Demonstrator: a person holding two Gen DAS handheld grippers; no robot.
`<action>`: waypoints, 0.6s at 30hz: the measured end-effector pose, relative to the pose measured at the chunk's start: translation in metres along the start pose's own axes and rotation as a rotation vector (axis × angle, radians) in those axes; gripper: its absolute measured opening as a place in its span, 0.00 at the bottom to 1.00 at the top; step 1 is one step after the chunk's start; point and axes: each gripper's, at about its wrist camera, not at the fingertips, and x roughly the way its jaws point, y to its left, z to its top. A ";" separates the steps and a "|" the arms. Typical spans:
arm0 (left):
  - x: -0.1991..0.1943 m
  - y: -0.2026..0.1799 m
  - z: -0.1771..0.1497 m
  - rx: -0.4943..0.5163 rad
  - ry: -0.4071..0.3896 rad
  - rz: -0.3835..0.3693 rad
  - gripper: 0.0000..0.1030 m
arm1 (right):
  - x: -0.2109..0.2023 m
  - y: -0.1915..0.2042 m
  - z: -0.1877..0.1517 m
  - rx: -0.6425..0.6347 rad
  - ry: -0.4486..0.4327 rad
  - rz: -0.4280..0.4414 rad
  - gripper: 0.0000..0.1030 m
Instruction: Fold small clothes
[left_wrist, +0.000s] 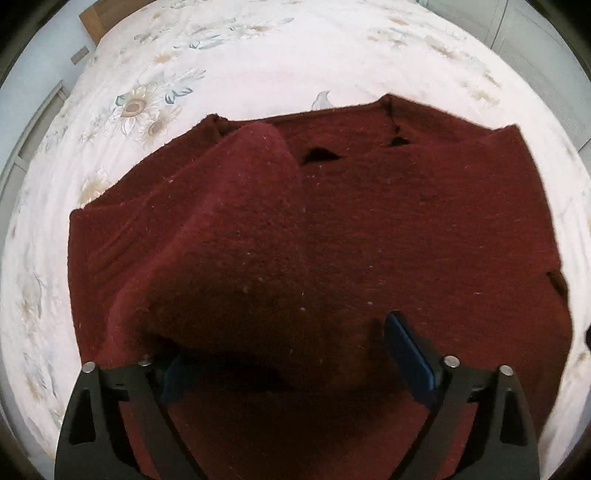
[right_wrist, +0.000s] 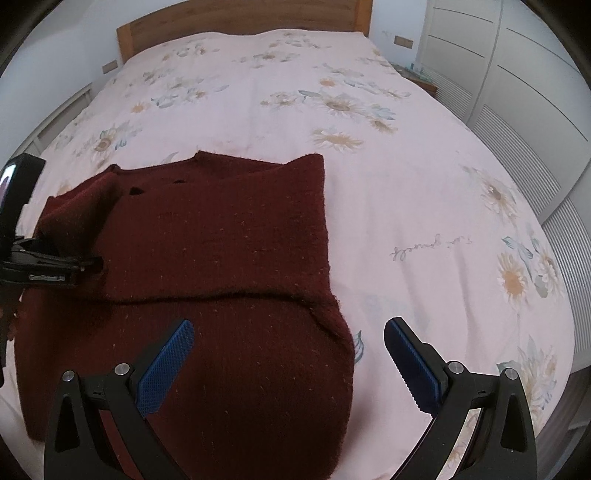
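Presently we list one dark red knitted garment (right_wrist: 221, 240), lying on the near left part of a bed covered by a pale floral sheet (right_wrist: 406, 203). Its right edge runs straight toward the wooden headboard (right_wrist: 240, 26); a folded-over panel ends in a cross edge just ahead of our right gripper (right_wrist: 288, 343). In the left wrist view a sleeve (left_wrist: 236, 229) lies diagonally across the body, its rounded end near the collar.

Our left gripper (left_wrist: 288, 354) stands directly over the knit, fingers spread wide, nothing pinched between the blue pads (left_wrist: 406, 354); the left pad is partly hidden under a fold of fabric. Our right gripper has its fingers spread too, straddling the garment's lower right corner, one pad over the knit, the other over bare sheet.

Open room: a broad stretch of sheet right of and beyond the garment. White louvred wardrobe doors (right_wrist: 517, 110) bound the bed's right side.
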 end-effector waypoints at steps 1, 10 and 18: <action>-0.002 0.000 -0.001 0.001 0.004 -0.009 0.95 | 0.000 -0.001 0.000 0.002 0.000 0.001 1.00; -0.020 0.044 -0.042 0.032 0.031 -0.022 0.99 | 0.001 0.001 -0.008 -0.009 0.022 0.005 1.00; -0.025 0.137 -0.075 -0.021 -0.027 0.129 0.99 | 0.003 0.015 -0.009 -0.026 0.030 0.010 1.00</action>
